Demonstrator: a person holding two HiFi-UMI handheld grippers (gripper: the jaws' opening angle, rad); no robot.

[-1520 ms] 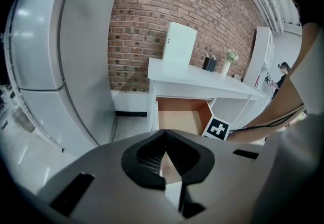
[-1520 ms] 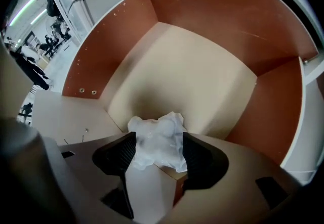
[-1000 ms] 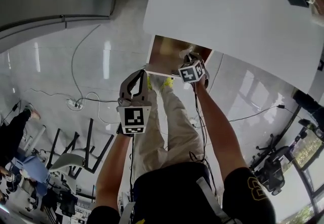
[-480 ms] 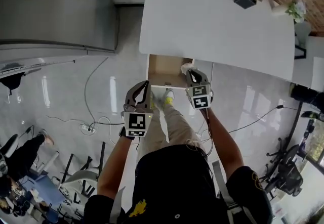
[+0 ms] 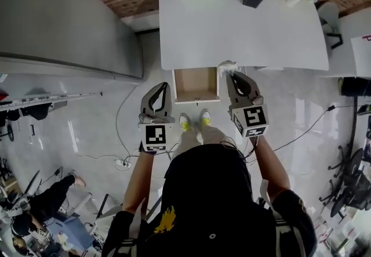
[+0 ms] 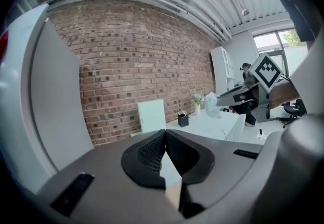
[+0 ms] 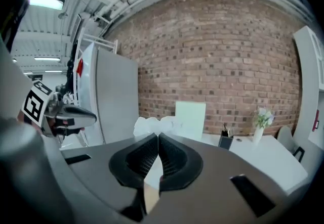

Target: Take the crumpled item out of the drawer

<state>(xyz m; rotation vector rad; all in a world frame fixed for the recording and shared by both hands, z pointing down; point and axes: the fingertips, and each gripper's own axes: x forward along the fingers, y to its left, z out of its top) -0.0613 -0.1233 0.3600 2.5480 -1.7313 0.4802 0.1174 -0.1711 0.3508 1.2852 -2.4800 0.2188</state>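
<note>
The right gripper has come up out of the drawer, bringing the crumpled white item with it. The left gripper hovers beside the open drawer's left side, fingers pressed together on nothing. The drawer juts from the white surface's front edge. By its right rear corner, the right fingers pinch the crumpled item.

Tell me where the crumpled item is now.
In the head view, the crumpled item is pinched in the right tool, at its tip, just right of the open drawer.
</note>
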